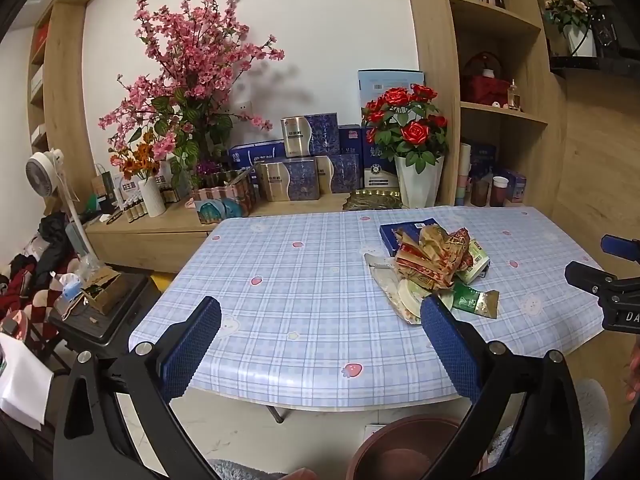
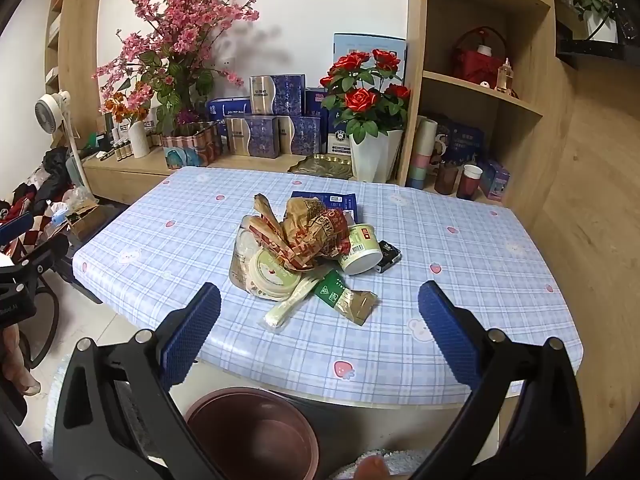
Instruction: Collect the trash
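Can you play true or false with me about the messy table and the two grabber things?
1. Both grabbers are wide open and hold nothing. True: the left gripper and the right gripper are open and empty.
2. The trash is spread all over the table. False: the trash pile sits bunched in one heap on the checked tablecloth.
3. A brown bin stands on the floor below the near table edge. True.
4. The small cup in the pile stands upright. False: it lies tipped on its side.
5. The roses in the white pot are yellow. False: they are red.
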`<state>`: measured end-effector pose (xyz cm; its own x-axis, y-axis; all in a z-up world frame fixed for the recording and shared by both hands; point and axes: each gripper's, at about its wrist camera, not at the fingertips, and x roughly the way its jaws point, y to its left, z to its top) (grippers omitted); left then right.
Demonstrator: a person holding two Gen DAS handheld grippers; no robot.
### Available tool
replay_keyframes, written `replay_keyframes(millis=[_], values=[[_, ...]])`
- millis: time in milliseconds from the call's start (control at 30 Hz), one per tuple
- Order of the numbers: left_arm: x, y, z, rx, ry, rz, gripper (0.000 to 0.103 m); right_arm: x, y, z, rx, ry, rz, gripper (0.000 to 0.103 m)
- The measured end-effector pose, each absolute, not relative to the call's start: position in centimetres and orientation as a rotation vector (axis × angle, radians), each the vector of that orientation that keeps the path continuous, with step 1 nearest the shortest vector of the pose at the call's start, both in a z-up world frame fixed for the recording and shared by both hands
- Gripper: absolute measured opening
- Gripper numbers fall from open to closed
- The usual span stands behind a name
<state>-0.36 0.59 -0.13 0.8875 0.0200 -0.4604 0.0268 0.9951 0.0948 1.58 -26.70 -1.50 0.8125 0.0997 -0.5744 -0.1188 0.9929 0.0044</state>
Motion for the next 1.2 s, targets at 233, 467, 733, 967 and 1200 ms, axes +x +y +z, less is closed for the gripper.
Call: replay_keyframes(millis=[233,467,733,967,1200], values=[[-0.1,0.5,-0.2,0.108,0.484,0.001,0.098,1.6,-26.7,-1.4,-0.044,0.615,0.102,0.097],[0.0,0.8,-0.5,0.113,0.485,-0.001,0.098,1.5,-26.7,-1.4,-0.044,0.620,0.097,0.097],[0.0,0.7,-0.7,0.115,0.486,0.000,0.098,1.5,-26.7,-1.5,-0.044,0.621,0.096,0.097],[-0.1,0.5,-1.3,0.120,0.493,0.000,0.098,1.5,-26.5,-2.0,-0.050,0.624,0.096,0.097],[0.0,0.4,-1.3,0.119,0.493,0.001,0.098,1.5,-26.5,-2.3,-0.051,0.625,0.094,0.097]])
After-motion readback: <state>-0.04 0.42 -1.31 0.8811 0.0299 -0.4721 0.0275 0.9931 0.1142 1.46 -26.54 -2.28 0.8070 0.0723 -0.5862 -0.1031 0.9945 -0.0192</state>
